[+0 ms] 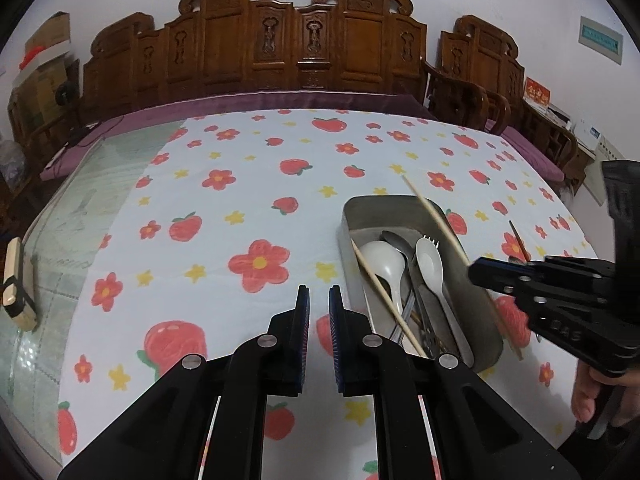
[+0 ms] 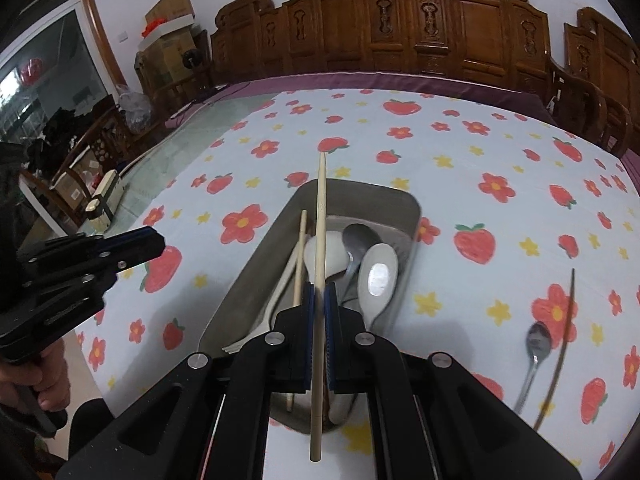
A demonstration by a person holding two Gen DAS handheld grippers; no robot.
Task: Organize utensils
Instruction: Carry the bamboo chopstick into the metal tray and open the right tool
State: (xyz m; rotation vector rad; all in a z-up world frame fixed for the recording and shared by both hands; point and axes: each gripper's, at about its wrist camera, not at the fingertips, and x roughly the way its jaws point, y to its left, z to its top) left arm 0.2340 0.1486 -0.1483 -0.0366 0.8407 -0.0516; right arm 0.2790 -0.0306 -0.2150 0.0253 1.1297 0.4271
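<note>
Chopstick (image 2: 320,240) handling looks simple enough: a thin, stiff, pale wooden stick, very light, likely smooth enough to pivot or slide if pinched off its middle. The right tongs (image 2: 319,294) are closed on it roughly at mid-length, which is the sensible place, since both ends then balance. It hangs above the metal tray (image 2: 412,204), lengthwise along it, its far tip reaching past the tray's far wall and its near end sticking back behind the tongs.

Inside the tray lie a 2nd chopstick (image 2: 299,260) of the same pale wood, a white ladle-shaped spoon (image 1: 380,258), a white spork (image 1: 429,258) with short tines, a steel spoon (image 2: 358,236) and what looks like a fork near the tray's near end. Right of the tray, well apart on the flowered cloth over the worktop (image 2: 500,140), wait a small steel spoon (image 2: 536,344) and a dark thin stick (image 2: 566,328), probably another chopstick; both are blurred.

The left tongs (image 1: 318,300) hover just left of the tray, parted by a narrow gap and holding nothing.

Judging from this, the held stick needs lowering flat beside its partner.
</note>
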